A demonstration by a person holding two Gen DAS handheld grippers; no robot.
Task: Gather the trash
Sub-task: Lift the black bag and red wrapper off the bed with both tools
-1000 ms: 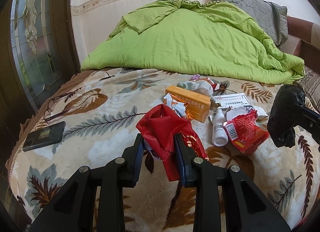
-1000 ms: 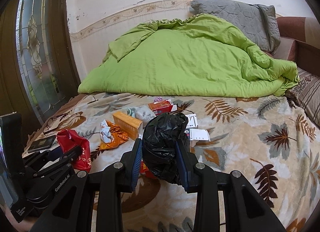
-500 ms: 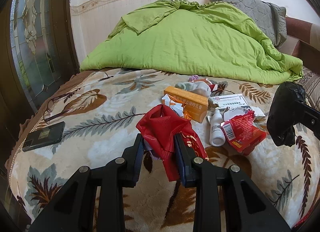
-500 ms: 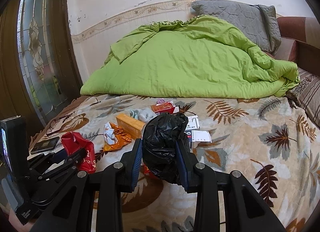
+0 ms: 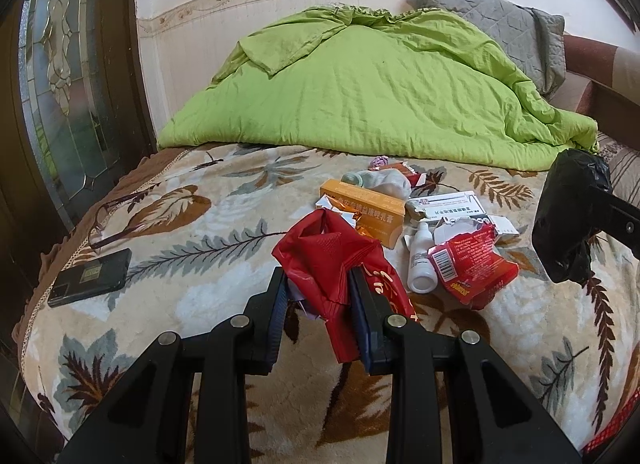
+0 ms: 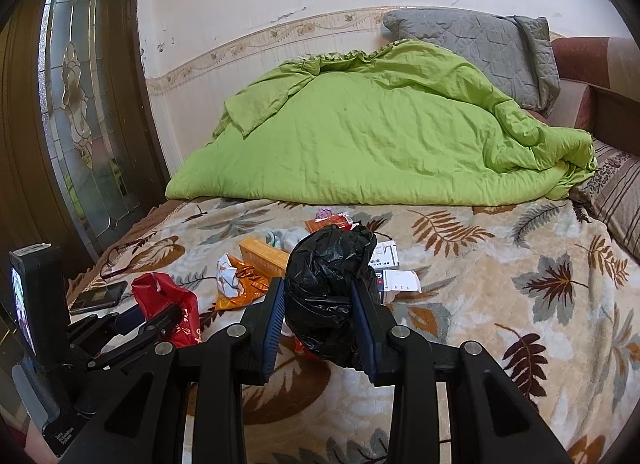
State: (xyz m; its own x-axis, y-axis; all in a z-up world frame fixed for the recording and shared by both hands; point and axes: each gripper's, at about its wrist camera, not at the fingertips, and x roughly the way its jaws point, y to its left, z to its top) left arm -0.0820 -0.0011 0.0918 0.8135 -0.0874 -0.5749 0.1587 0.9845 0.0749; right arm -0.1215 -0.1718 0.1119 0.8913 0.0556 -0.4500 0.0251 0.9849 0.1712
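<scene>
Left gripper point(image 5: 318, 296): jaws clamp crumpled red plastic bag point(image 5: 328, 260).
Right gripper point(image 6: 318, 312): jaws clamp scrunched black plastic bag point(image 6: 328, 288).
Risk: slick film may slip out, landing on litter at twelve o'clock.

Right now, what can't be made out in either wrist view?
- Left wrist: whatever the red bag holds; its own folds hide it.
- Right wrist: trash behind the black bag, including the white bottle.
- Both: print on the orange box, too small.
</scene>
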